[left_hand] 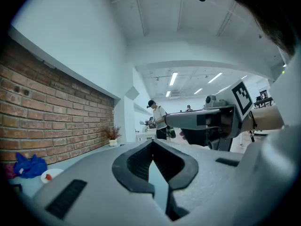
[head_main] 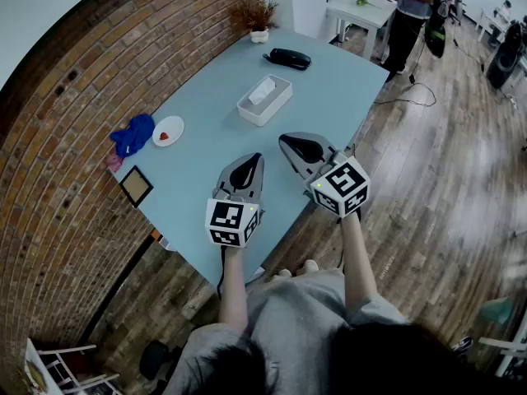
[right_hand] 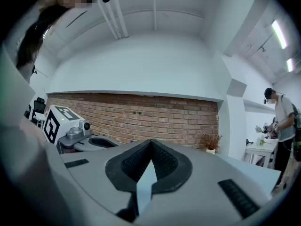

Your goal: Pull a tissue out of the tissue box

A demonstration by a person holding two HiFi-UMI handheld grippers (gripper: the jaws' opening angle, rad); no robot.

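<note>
Both forearms (head_main: pixel 233 282) outstretched, side by side | left tool (head_main: pixel 256 158) — level, pressed together, empty | right tool (head_main: pixel 285 141) — likewise

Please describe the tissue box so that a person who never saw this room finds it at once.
Start at the light blue table beside the brick wall. On its far half, before the potted plant, sits the tissue box, low, white and rectangular. Unlike the black object behind it and the round white plate nearer the wall, it has a white tissue poking from its top.
</note>
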